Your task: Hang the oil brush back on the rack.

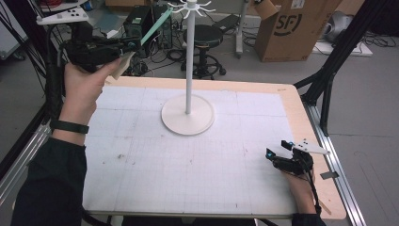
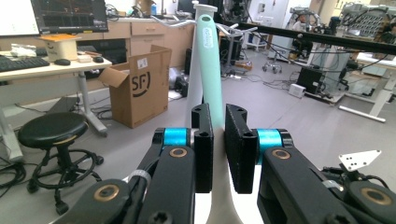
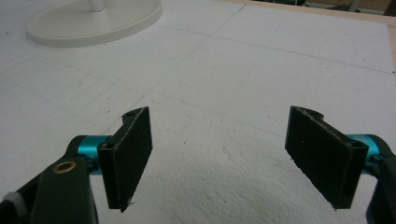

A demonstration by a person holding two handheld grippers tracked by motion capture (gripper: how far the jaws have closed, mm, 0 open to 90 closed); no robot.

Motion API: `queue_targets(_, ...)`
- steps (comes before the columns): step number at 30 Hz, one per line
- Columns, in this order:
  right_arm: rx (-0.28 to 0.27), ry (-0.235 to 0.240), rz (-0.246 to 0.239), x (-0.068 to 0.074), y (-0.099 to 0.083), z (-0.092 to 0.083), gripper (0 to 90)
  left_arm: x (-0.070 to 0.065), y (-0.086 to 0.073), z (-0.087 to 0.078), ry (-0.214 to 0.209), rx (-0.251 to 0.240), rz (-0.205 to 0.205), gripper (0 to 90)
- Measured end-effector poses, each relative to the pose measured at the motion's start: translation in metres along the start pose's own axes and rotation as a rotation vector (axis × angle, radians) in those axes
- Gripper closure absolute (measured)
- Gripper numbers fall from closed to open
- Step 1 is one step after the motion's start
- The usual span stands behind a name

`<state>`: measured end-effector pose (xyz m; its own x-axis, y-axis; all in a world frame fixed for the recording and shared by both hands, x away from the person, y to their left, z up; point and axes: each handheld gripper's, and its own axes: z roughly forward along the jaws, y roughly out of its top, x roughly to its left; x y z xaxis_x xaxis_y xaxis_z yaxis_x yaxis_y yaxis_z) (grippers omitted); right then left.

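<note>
A: Where's that pale green strip [image 1: 156, 27]?

B: Clamped in the left gripper [image 2: 218, 135], up at the far left corner of the table [image 1: 291, 101]. It sticks out from between the jaws and slants up to the right, toward the top of the white stand [image 1: 188, 70].

A: And seen from the gripper's own camera?

B: The strip [image 2: 210, 70] rises straight up from the narrow gap, with the stand's pole [image 2: 196, 88] right behind it. Its tip reaches the level of the stand's hooked arms; whether they touch, I can't tell.

A: The hand?

B: The left hand [image 1: 84, 87] is raised above the table edge, wrist with a black band [image 1: 69, 126], dark sleeve below. The gripper [image 1: 124, 46] points right, roughly level.

A: How tight are the jaws?

B: Nearly together, pinching the strip's lower end.

A: The other side?

B: The right gripper [image 1: 278, 148] sits low at the near right corner, on or just over the white mat. Its jaws [image 3: 219, 158] are spread wide with nothing between them, just bare mat. The stand's round base [image 3: 93, 21] lies well ahead.
</note>
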<state>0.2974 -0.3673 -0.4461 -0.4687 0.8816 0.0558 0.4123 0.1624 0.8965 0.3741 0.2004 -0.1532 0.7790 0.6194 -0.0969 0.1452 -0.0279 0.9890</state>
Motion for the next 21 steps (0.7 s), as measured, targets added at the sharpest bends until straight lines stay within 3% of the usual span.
queue_targets(21,0.001,0.0,0.002,0.0,0.0,0.0,22.6,-0.006,-0.006,0.016,-0.009,0.035,0.02,82.1)
